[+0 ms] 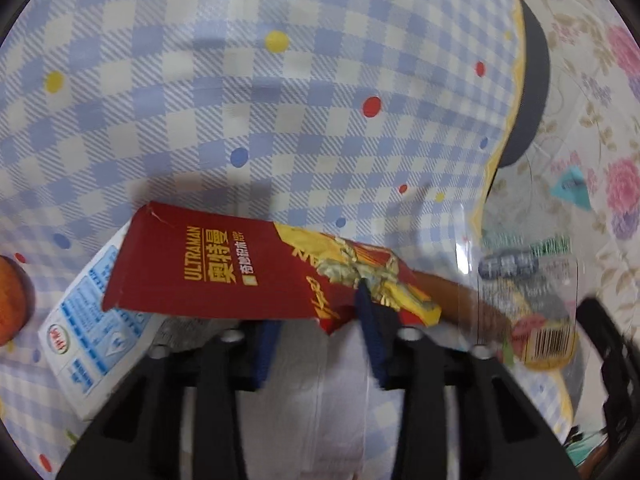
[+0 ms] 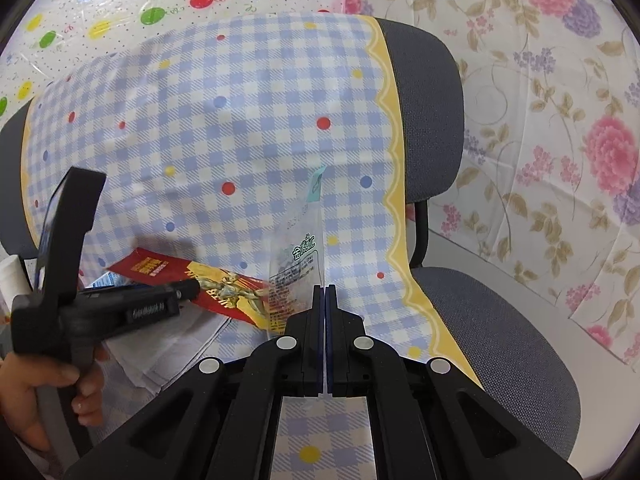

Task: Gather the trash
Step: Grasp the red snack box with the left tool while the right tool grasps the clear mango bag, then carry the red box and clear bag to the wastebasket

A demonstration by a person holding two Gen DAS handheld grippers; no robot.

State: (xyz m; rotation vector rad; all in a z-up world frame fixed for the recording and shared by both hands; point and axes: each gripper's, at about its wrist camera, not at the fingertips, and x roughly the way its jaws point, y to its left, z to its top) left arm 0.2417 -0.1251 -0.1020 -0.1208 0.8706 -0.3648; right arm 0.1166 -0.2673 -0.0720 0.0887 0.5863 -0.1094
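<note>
A flattened red and yellow snack box (image 1: 208, 268) is raised over the blue checked cloth. My left gripper (image 1: 318, 310) holds it by its torn near edge, with one blue pad (image 1: 372, 328) in front of the box and the other under it. From the right wrist the same box (image 2: 168, 270) shows at the left gripper (image 2: 191, 289) tips. My right gripper (image 2: 325, 291) is shut on a clear printed plastic wrapper (image 2: 298, 256), which stands up from the pads. The wrapper (image 1: 532, 280) with its barcode hangs at the right of the left wrist view.
A white and blue milk carton (image 1: 86, 320) lies under the red box, on white paper (image 1: 320, 408). An orange round thing (image 1: 12, 300) sits at the far left. The cloth covers a grey chair (image 2: 432, 92). A hand (image 2: 36, 396) holds the left gripper. Floral sheeting (image 2: 560, 160) lies right.
</note>
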